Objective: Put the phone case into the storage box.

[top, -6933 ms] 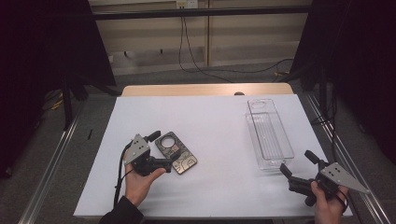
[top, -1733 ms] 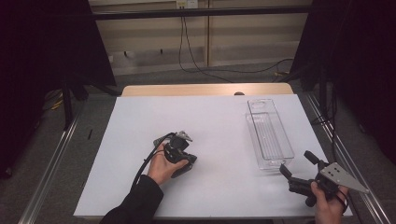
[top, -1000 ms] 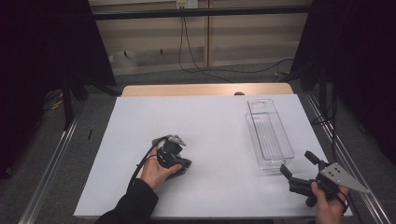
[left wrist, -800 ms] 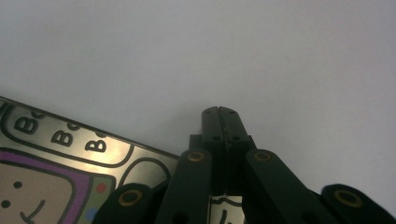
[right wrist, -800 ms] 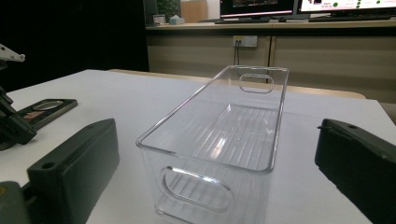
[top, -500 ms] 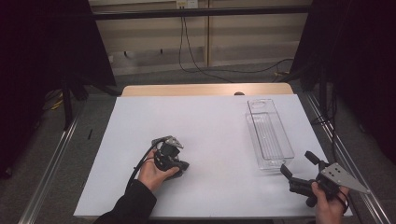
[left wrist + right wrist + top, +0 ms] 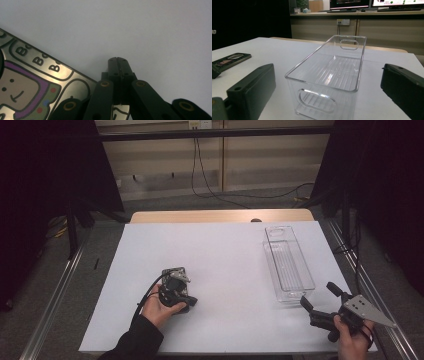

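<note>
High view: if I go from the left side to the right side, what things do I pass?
Left tongs over the flat decorated tin → clear plastic bin → right tongs, held in the person's right hand.

L tongs [image 7: 175,287] on flat tin [image 7: 173,271] mid-table, R tongs [image 7: 320,304] spread nr clear bin [image 7: 288,264], white table [image 7: 225,250]

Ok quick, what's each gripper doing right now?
Left gripper: jaws shut, empty, beside the flat tin.
Right gripper: jaws open, empty, facing the clear bin.

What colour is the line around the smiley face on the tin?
Purple, around a tan face on the tin; left gripper view shows it best.
</note>
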`<state>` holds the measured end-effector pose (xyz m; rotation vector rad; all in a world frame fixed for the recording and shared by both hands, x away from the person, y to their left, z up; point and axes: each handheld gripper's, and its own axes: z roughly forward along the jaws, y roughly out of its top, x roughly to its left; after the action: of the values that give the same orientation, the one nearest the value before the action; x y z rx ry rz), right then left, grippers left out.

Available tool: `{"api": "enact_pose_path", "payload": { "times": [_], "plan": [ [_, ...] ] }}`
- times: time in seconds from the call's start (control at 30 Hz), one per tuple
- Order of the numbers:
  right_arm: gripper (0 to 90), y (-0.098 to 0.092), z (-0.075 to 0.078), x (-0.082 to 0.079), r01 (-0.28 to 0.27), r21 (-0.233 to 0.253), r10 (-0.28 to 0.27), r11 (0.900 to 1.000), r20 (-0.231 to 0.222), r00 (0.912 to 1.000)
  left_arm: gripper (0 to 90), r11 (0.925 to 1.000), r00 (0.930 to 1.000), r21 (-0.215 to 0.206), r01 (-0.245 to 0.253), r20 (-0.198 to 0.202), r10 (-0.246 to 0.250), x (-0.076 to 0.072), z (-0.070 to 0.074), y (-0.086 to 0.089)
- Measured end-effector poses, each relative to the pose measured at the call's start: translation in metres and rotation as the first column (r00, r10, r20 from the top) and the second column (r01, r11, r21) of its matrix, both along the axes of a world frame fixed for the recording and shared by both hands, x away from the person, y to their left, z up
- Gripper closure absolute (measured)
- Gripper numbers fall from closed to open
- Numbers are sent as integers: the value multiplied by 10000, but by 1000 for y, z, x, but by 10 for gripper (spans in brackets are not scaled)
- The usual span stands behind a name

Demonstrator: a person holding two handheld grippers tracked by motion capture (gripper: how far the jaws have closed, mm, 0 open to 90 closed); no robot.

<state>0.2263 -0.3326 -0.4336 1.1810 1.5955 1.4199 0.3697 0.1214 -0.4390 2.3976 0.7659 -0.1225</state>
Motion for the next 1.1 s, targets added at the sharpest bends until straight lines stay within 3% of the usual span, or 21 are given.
{"api": "enact_pose_path", "payload": {
  "times": [0.63,1.1],
  "plan": [
    [0,0,0,0,5,-16,-5,10000,19,10000,900,9990,9989,-155,-414,-231,410,-9,0,29],
    [0,0,0,0,-26,-34,26,10000,30,10000,900,9968,9968,-188,-781,-160,778,-14,0,38]
  ]
}}
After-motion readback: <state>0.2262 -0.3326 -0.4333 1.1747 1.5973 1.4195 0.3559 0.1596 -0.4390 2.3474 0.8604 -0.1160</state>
